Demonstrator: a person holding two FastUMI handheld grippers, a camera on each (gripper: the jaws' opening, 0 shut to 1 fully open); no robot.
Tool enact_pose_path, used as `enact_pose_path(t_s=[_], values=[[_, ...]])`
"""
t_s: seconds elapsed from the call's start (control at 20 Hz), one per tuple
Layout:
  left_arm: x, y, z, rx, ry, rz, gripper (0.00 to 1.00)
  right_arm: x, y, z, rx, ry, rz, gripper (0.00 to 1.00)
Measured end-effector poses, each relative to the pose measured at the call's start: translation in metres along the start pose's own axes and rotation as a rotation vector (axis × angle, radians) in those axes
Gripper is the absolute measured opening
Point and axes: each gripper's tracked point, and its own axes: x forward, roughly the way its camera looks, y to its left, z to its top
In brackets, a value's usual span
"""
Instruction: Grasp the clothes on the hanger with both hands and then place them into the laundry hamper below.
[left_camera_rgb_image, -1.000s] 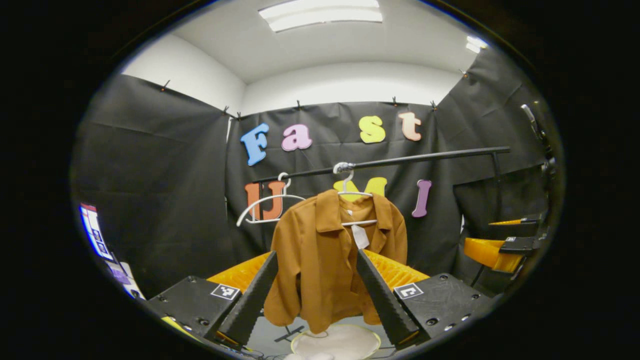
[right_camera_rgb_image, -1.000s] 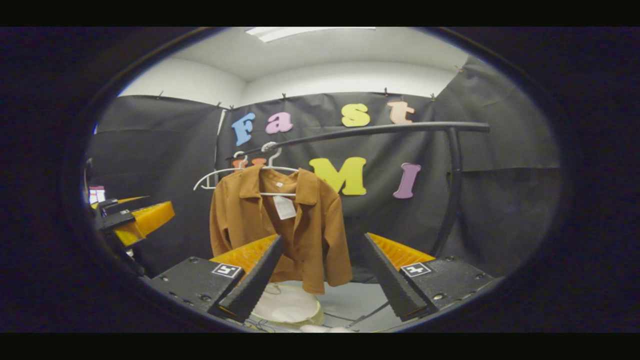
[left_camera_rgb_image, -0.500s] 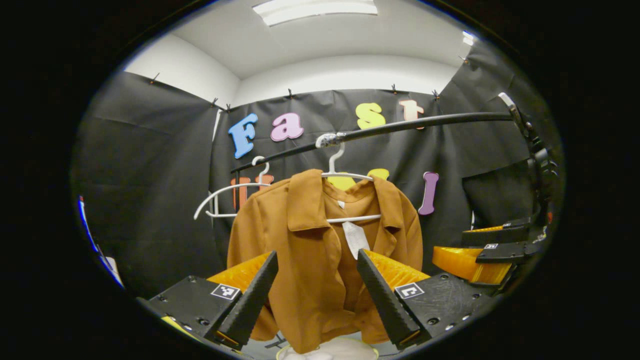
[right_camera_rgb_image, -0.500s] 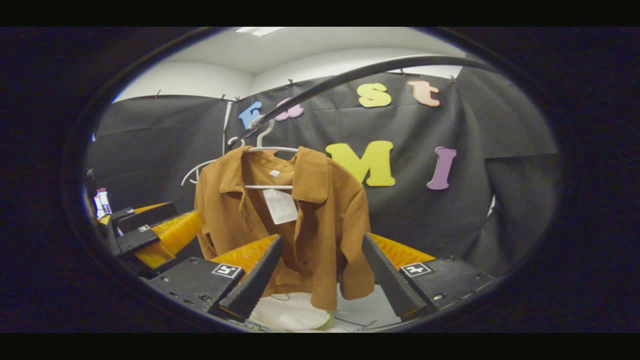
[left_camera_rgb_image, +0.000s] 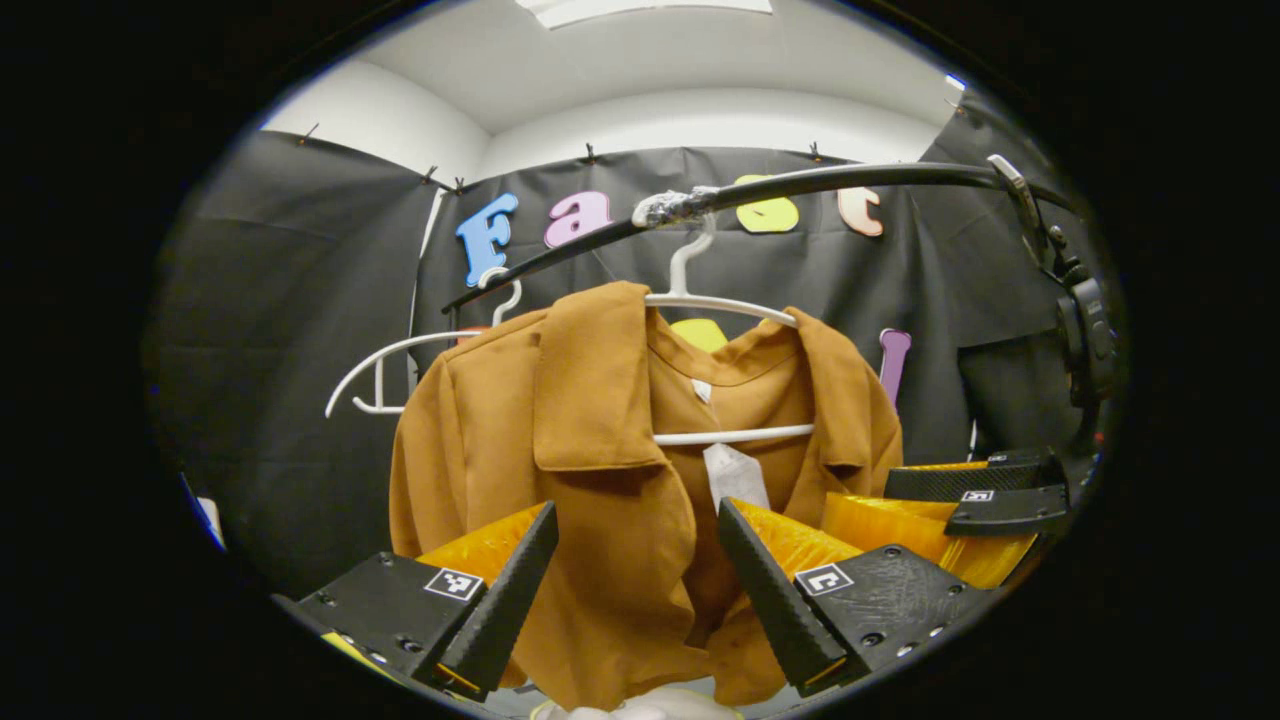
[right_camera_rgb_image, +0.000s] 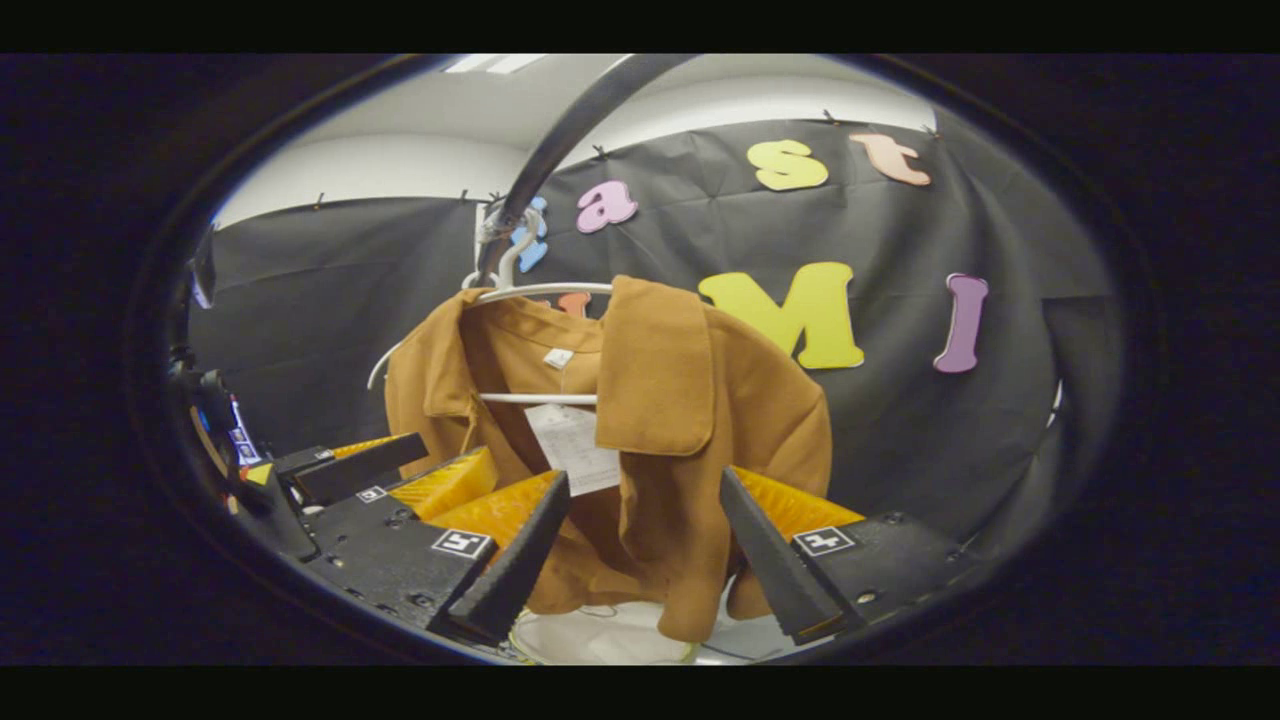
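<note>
Both grippers, left gripper (left_camera_rgb_image: 632, 585) and right gripper (right_camera_rgb_image: 640, 555), gape apart before the shirt (left_camera_rgb_image: 600, 480), which hangs at twelve o'clock on its hanger (left_camera_rgb_image: 720, 300). Soft, light cloth; I'd pinch each shoulder.

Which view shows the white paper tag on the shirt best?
Right gripper view: the tag hangs broad and unobstructed inside the open brown shirt. In the left gripper view it looks narrower, its lower end behind a finger.
</note>
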Motion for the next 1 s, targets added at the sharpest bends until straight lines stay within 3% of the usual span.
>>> enact_pose_path(t_s=[0.4, 0.6, 0.75, 0.85, 1.0], values=[[0.044, 0.025, -0.005, -0.016, 0.015, 0.09, 0.97, 0.056, -0.025, 0.001, 0.008, 0.0, -0.078, 0.93], [0.052, 0.035, -0.009, 0.02, 0.022, 0.11, 0.95, 0.069, -0.031, 0.003, 0.006, -0.012, -0.049, 0.75], [0.054, 0.049, -0.011, 0.03, 0.03, 0.134, 0.75, 0.076, -0.036, 0.004, 0.023, -0.019, 0.004, 0.52], [0.056, 0.054, -0.013, 0.023, 0.035, 0.112, 0.65, 0.078, -0.036, 0.005, 0.055, -0.018, 0.064, 0.31], [0.058, 0.063, -0.024, -0.017, 0.072, 0.085, 0.45, 0.077, -0.039, 0.01, 0.098, -0.009, 0.118, 0.1]])
